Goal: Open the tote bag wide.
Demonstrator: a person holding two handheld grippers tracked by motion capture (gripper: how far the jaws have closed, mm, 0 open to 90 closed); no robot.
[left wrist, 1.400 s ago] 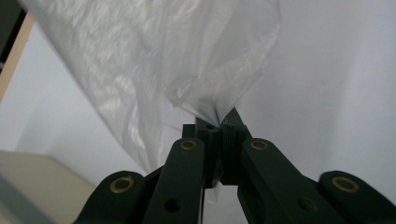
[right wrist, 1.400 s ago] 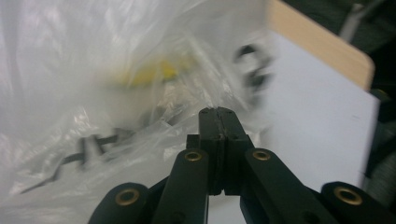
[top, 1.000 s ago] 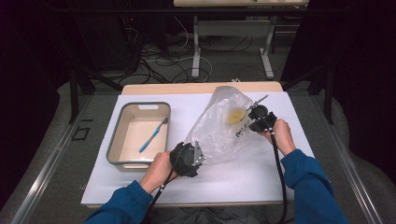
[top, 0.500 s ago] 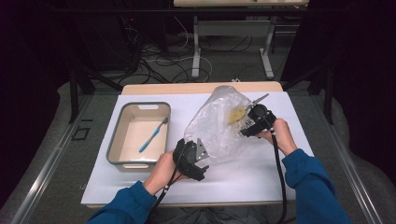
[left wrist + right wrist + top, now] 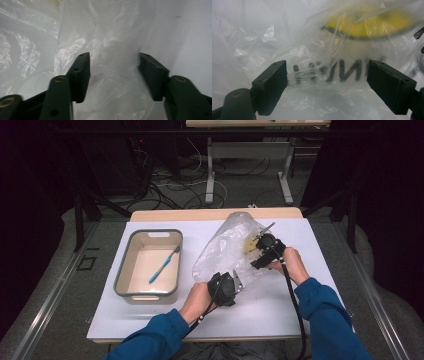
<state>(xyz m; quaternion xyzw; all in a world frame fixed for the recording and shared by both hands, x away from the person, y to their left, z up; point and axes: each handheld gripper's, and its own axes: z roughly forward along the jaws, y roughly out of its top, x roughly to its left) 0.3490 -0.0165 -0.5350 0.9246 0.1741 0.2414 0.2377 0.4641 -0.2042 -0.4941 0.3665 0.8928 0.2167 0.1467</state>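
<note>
The clear plastic bag (image 5: 227,252) lies on the white surface (image 5: 280,305), a yellow item (image 5: 248,245) inside. The left gripper (image 5: 236,282) at its 6 o'clock end has been closing around bunched film without pinching yet. The right gripper (image 5: 260,251) at 3 o'clock has just spread, released. The toothbrush (image 5: 163,265) waits in the tray (image 5: 122,277); bagging looks unfinished.

- Clear plastic bag (image 5: 317,50): blurred black capital letters below a yellow mark; roughly "NN" shows, the whole word can't be made out.
</note>
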